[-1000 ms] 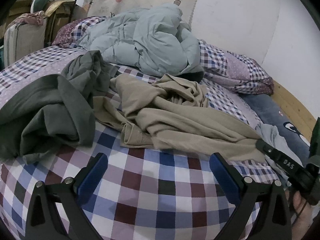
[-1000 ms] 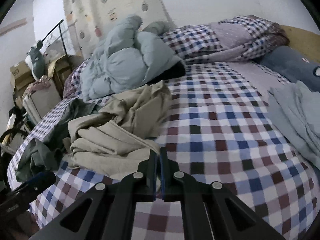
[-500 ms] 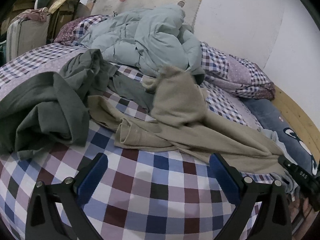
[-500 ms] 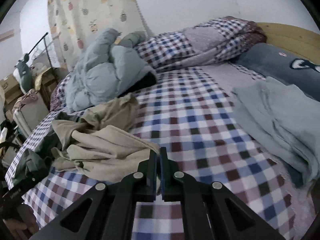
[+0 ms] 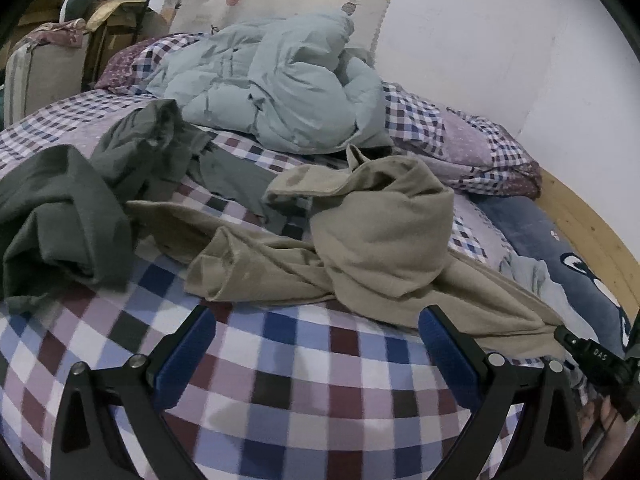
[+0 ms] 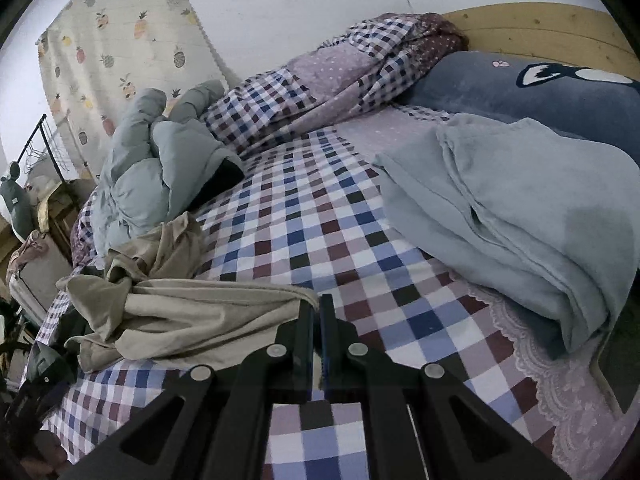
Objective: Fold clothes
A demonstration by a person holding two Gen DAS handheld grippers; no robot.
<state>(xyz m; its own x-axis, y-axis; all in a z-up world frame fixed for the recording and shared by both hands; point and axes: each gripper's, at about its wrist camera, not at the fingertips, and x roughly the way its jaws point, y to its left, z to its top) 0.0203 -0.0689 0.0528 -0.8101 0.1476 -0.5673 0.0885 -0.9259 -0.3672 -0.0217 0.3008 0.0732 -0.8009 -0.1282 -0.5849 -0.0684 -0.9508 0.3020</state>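
A home bedroom: a bed (image 6: 320,216) with a checked sheet and a wooden headboard (image 6: 540,28) at the far right, a navy pillow (image 6: 520,96) against it, a rumpled pale blue duvet (image 5: 272,84), and a pineapple-print curtain (image 6: 120,52) on the far wall.

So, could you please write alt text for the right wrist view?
The right gripper, fingers shut, pinches an edge of a rumpled beige garment on a checked bedsheet. A folded pale blue garment lies to the right, a pale blue puffy jacket behind.

Dim flat indoor light; fisheye edges dark, slight blur.
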